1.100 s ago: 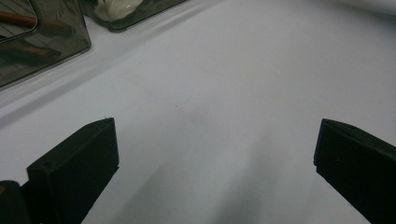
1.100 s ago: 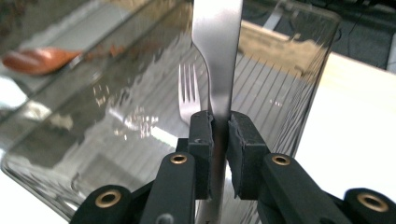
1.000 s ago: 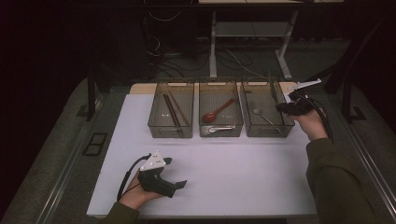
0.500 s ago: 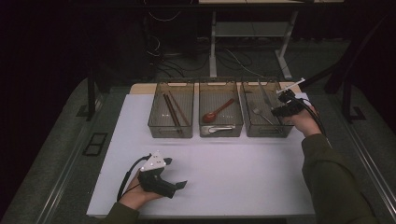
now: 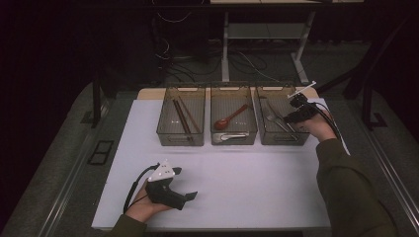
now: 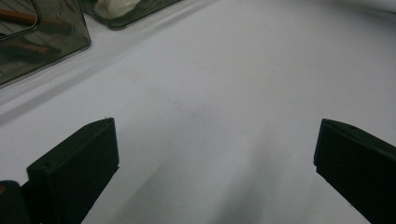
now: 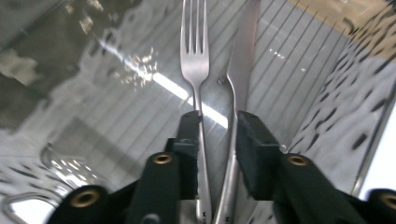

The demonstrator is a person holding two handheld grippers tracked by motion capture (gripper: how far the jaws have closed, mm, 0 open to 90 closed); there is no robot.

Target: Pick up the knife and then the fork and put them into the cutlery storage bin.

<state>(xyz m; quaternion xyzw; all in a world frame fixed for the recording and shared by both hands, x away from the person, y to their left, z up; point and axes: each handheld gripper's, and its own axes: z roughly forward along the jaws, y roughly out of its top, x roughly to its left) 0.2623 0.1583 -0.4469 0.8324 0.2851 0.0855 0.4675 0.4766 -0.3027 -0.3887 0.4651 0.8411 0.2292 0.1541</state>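
Note:
Three clear bins stand in a row at the back of the white table (image 5: 247, 187). My right gripper (image 5: 292, 116) (image 7: 218, 117) reaches down into the right bin (image 5: 282, 139). Its jaws are nearly together around the handles of a metal fork (image 7: 195, 60) and a knife (image 7: 243, 51), which lie side by side on the bin floor. Near the table's front edge my left gripper (image 5: 185, 186) (image 6: 215, 140) rests in a hand, open, with bare white tabletop between its jaws.
The left bin (image 5: 181, 139) holds dark chopsticks (image 5: 180, 117). In the middle bin (image 5: 233, 141) lie a red spoon (image 5: 228, 119) and a white spoon (image 5: 232, 136). Dark floor, cables and a desk frame lie beyond the table.
My right gripper has come from above the right bin's far corner down and left into the bin, onto the cutlery. The left gripper has stayed put.

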